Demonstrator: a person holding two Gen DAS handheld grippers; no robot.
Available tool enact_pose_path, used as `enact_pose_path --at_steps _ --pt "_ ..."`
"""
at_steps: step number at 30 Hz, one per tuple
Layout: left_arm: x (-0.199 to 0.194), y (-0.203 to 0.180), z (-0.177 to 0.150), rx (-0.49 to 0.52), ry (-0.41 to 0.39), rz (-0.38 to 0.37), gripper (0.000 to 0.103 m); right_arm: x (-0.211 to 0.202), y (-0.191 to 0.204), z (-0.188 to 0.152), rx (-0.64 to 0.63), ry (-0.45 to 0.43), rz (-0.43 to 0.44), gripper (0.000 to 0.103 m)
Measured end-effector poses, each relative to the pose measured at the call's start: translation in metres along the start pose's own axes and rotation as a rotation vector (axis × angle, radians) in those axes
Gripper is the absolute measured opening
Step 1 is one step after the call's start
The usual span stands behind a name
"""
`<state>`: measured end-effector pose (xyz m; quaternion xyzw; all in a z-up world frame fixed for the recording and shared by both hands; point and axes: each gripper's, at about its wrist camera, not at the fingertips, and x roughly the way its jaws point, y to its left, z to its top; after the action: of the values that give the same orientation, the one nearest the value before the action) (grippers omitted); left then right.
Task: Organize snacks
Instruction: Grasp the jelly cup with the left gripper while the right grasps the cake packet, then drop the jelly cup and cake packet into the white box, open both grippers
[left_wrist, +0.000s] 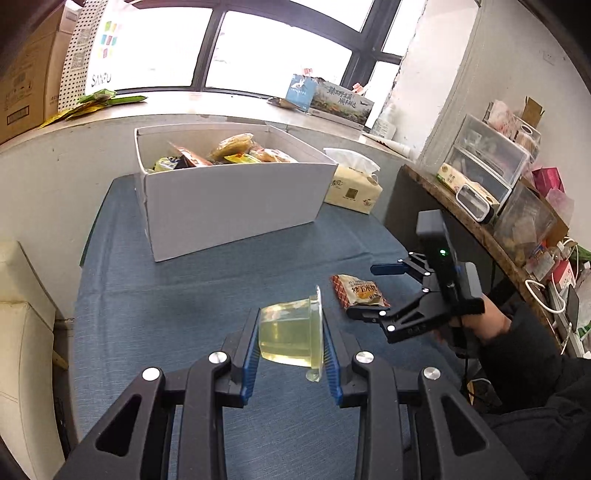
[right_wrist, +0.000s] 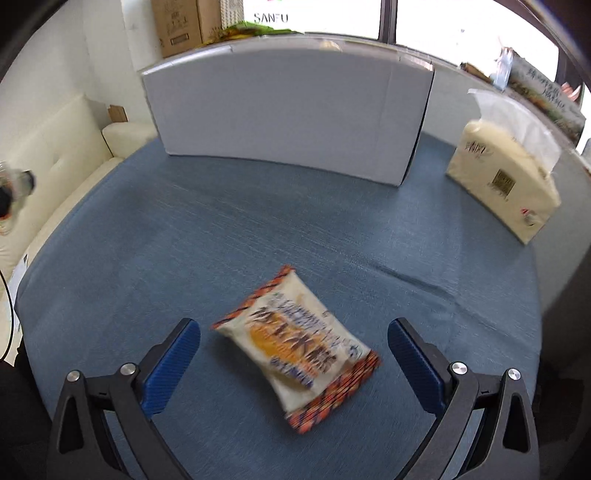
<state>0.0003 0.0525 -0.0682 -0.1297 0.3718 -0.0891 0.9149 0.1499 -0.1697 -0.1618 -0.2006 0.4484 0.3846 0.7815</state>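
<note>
the left gripper (left_wrist: 290, 345) was clamped on a clear jelly cup (left_wrist: 291, 332), tipped on its side with the rim against the right pad, held above the blue cloth (left_wrist: 184, 314). no shadow or contact settled whether the cup hung clear of the cloth or just touched it.

the right gripper (right_wrist: 293, 354) stood wide open, its blue pads (right_wrist: 171, 365) on either side of a snack packet (right_wrist: 295, 350) without touching it. the packet, white with an orange checked border, lay flat on the cloth and was blurred in the right wrist view. in the left wrist view it lay just beside the right gripper's fingers.

farther off, a white cardboard box (left_wrist: 229, 206) sat on the cloth with several snack bags (left_wrist: 236, 151) inside. a tissue pack (left_wrist: 352, 188) stood just to its right. beyond that ran a windowsill (left_wrist: 221, 107) with green packets (left_wrist: 96, 103) lying on it.
</note>
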Motion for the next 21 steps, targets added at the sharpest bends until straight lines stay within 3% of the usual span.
enact_pose_path --at_steps 1,2,3,4,5,8,13,17,21 --pt "0.002 0.0 0.0 -0.002 0.001 -0.001 0.034 0.002 -0.002 0.0 -0.004 0.005 0.002 0.102" --pt "0.003 0.001 0.0 -0.006 0.001 -0.004 0.034 0.004 -0.003 -0.001 -0.007 0.007 0.023 0.092" --pt "0.004 0.003 -0.002 -0.009 0.002 -0.006 0.034 0.003 -0.003 -0.002 -0.014 -0.01 0.011 0.081" --pt "0.005 0.003 -0.002 -0.009 0.004 -0.006 0.034 0.0 -0.002 -0.003 -0.023 -0.025 -0.014 0.058" --pt "0.006 0.003 -0.003 -0.011 0.003 -0.006 0.034 -0.002 -0.001 -0.003 -0.012 -0.017 -0.003 0.047" --pt "0.006 0.001 -0.004 -0.01 0.003 -0.011 0.034 -0.01 0.004 -0.008 -0.007 -0.02 0.062 0.047" --pt "0.001 0.004 0.004 -0.014 -0.029 -0.011 0.034 -0.036 0.012 -0.006 0.044 -0.097 0.079 0.046" --pt "-0.005 0.011 0.032 -0.015 -0.089 -0.001 0.034 -0.073 0.018 0.026 0.081 -0.213 0.098 0.046" --pt "-0.009 0.028 0.085 -0.042 -0.181 -0.01 0.034 -0.107 0.008 0.081 0.16 -0.343 0.165 0.046"
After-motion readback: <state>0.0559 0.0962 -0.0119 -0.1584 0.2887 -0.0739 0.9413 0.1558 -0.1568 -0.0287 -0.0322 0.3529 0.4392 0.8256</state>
